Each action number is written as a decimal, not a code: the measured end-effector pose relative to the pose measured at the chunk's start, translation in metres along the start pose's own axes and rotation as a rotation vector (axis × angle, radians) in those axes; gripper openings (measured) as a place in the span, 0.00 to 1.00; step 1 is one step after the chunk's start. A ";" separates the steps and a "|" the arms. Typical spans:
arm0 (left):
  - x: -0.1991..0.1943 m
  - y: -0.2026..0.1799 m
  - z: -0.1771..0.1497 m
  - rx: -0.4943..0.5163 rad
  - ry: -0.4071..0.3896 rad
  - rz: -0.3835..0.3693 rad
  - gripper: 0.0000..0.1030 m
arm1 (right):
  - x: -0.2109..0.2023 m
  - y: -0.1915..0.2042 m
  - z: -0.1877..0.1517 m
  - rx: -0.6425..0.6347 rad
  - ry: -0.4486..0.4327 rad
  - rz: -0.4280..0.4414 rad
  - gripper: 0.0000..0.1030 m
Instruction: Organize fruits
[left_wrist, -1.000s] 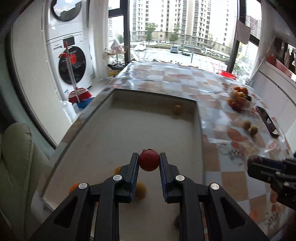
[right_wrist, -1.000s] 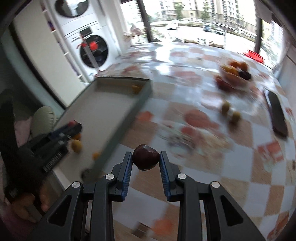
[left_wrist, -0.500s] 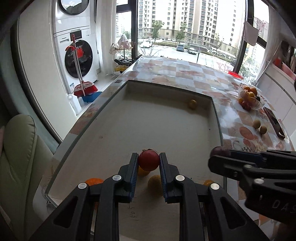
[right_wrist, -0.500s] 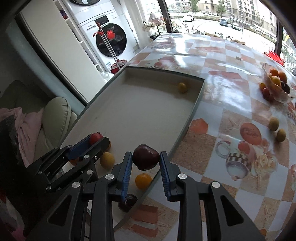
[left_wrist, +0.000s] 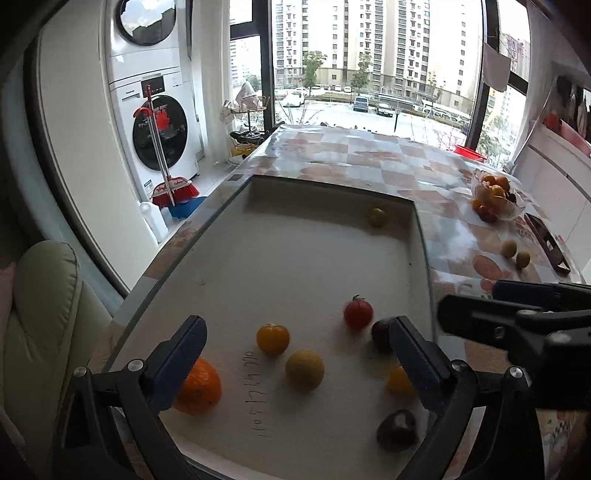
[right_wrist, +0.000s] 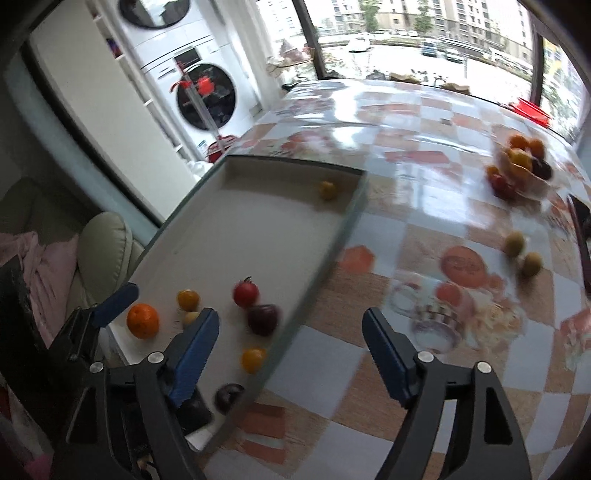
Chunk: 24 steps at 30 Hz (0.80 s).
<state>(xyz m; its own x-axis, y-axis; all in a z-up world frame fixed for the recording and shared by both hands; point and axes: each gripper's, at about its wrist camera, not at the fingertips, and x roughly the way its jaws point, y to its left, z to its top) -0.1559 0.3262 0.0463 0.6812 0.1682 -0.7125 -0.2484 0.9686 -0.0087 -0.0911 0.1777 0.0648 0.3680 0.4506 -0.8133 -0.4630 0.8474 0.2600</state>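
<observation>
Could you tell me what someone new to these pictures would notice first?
Probably the scatter of small fruit in the shallow white tray: a round red tomato, a bright orange at the near left corner. Both grippers, left and right, hang wide open above it.

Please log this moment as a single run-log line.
left gripper: open, empty | right gripper: open, empty | red tomato and dark plum: in tray | loose fruits: on table

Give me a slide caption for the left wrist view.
Open left gripper above the white tray, where a red tomato, orange and other fruits lie loose.
</observation>
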 end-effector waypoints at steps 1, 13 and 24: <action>-0.001 -0.002 0.001 0.001 0.001 -0.008 0.97 | -0.003 -0.005 -0.001 0.011 -0.008 -0.010 0.84; -0.026 -0.090 0.005 0.188 -0.027 -0.172 0.97 | -0.037 -0.124 -0.046 0.241 -0.038 -0.198 1.00; 0.013 -0.169 -0.024 0.284 0.118 -0.210 0.97 | -0.057 -0.202 -0.099 0.296 -0.028 -0.441 1.00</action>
<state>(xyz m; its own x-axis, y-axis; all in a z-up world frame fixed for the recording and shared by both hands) -0.1223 0.1604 0.0217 0.6092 -0.0462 -0.7917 0.1006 0.9947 0.0193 -0.0990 -0.0470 0.0073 0.4996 0.0372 -0.8655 -0.0133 0.9993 0.0353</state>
